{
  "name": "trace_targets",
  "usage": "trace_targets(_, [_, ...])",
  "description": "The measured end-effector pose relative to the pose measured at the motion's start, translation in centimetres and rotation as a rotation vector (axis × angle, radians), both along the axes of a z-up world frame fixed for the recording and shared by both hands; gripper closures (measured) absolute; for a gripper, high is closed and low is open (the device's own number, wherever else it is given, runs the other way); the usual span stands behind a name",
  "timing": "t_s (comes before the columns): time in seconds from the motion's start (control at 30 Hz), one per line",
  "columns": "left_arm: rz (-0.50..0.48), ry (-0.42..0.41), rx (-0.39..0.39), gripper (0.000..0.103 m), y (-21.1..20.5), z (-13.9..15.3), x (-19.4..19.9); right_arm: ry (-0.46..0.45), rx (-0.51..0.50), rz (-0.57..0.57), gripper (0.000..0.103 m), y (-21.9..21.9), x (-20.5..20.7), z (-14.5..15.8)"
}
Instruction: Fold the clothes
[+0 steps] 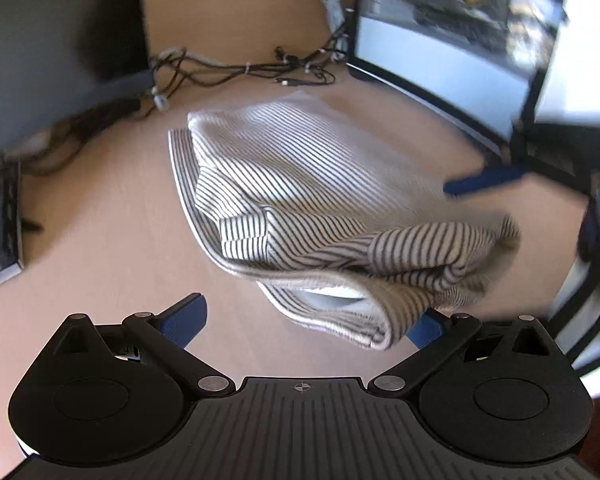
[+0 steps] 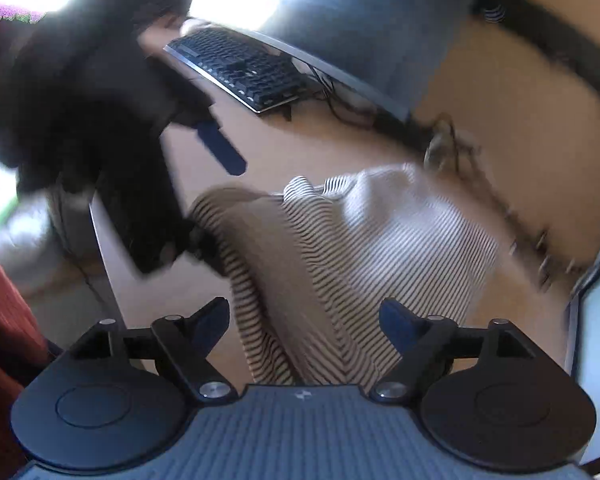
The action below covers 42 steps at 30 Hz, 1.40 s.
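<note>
A: Where does the striped garment [image 1: 312,200] lie?

B: It sits folded in a loose, thick bundle on the light wooden desk [image 1: 100,240], roughly mid-desk. A tangle of cables [image 1: 236,68] runs behind it, a monitor [image 1: 440,40] stands to its right, and a black keyboard [image 1: 0,232] is well off to its left. Its near corner droops off the stack and looks lifted, though blur there makes that hard to settle.

A: And the left gripper [image 1: 304,320]?

B: Its blue-padded fingers [image 1: 184,316] stand wide apart. The left pad is clear of the cloth; the right one sits just beside the drooping corner, partly hidden behind it. Nothing shows the pads pressing on the fabric.

A: What does the right wrist view give?

B: The right gripper [image 2: 304,320] also has its jaws spread wide. The striped garment [image 2: 340,248] runs between the fingers [image 2: 212,324] and under the body of the tool, yet neither pad closes on it; a gap shows on each side.

A: Is the other tool visible there?

B: Yes, as a dark blurred mass at upper left, one blue finger [image 2: 224,148] pointing down toward the desk [image 2: 300,148], with the keyboard [image 2: 240,68] beyond it.
</note>
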<state>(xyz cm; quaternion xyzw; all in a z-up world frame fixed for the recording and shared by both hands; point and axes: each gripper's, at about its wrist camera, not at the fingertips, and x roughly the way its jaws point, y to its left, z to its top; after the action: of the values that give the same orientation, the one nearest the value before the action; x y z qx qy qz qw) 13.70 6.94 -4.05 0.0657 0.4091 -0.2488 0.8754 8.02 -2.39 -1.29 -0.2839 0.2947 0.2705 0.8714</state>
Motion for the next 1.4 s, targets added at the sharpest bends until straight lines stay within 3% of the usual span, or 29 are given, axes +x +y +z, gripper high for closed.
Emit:
trace_targets(0.1, [0.037, 0.081, -0.098, 0.000, 0.5, 0.2, 1.3, -0.093, -0.115, 0.013, 0.022, 1.3, -0.9, -2.2])
trace_targets(0.13, [0.037, 0.102, -0.113, 0.000, 0.5, 0.2, 1.7, -0.136, -0.184, 0.004, 0.046, 1.8, -1.1, -3.1])
trace_targets(0.17, [0.028, 0.109, -0.107, 0.000, 0.4, 0.2, 1.7, -0.167, -0.231, -0.009, 0.062, 2.1, -1.1, -3.7])
trace_targets(0.2, [0.011, 0.103, -0.098, 0.000, 0.3, 0.5, 1.5, -0.160, -0.238, -0.025, 0.070, 2.1, -0.9, -3.7])
trace_targets(0.23, [-0.018, 0.093, -0.107, 0.000, 0.7, 1.1, 1.3, -0.126, -0.211, -0.041, 0.072, 1.8, -0.5, -3.2])
trace_targets(0.3, [-0.049, 0.079, -0.166, 0.000, 2.1, 2.7, 1.2, -0.075, -0.171, -0.056, 0.073, 1.1, 0.0, -2.0])
trace_targets(0.37, [-0.019, 0.054, -0.242, 0.000, 4.2, 4.2, 2.0, -0.043, -0.171, -0.061, 0.073, 0.5, 0.2, -1.3])
trace_targets(0.47, [0.052, -0.025, -0.242, 0.000, 5.2, 4.9, 4.3, 0.001, -0.204, -0.060, 0.075, 0.1, -0.1, -0.8])
trace_targets(0.53, [0.003, -0.050, -0.195, 0.004, 3.6, 3.8, 5.9, 0.037, -0.223, -0.052, 0.075, 0.3, -0.6, -0.2])
trace_targets(0.57, [-0.022, -0.060, -0.171, 0.011, 2.8, 3.3, 6.6, 0.061, -0.227, -0.045, 0.076, 0.6, -0.9, 0.2])
trace_targets(0.63, [-0.092, -0.047, -0.115, 0.023, 1.0, 1.3, 7.5, 0.116, -0.232, -0.014, 0.076, 1.0, -2.1, 1.4])
trace_targets(0.8, [-0.270, 0.010, -0.090, 0.022, -1.1, -1.7, 6.4, 0.239, -0.279, 0.056, 0.077, 1.3, -3.7, 7.4])
trace_targets(0.9, [-0.340, 0.058, -0.161, 0.020, -1.0, -2.3, 5.8, 0.274, -0.345, 0.104, 0.077, 1.7, -3.3, 11.1])
trace_targets(1.0, [-0.342, 0.098, -0.220, 0.023, -0.2, -2.9, 5.8, 0.304, -0.405, 0.203, 0.078, 2.8, -0.8, 13.4])
trace_targets(1.17, [-0.277, 0.125, -0.267, 0.025, 3.0, -3.0, 5.5, 0.342, -0.419, 0.305, 0.077, 3.1, 6.2, 11.0])
trace_targets(1.4, [-0.126, 0.114, -0.273, 0.017, 8.1, -1.2, 4.5, 0.440, -0.293, 0.192, 0.065, 0.4, 16.8, 3.6])
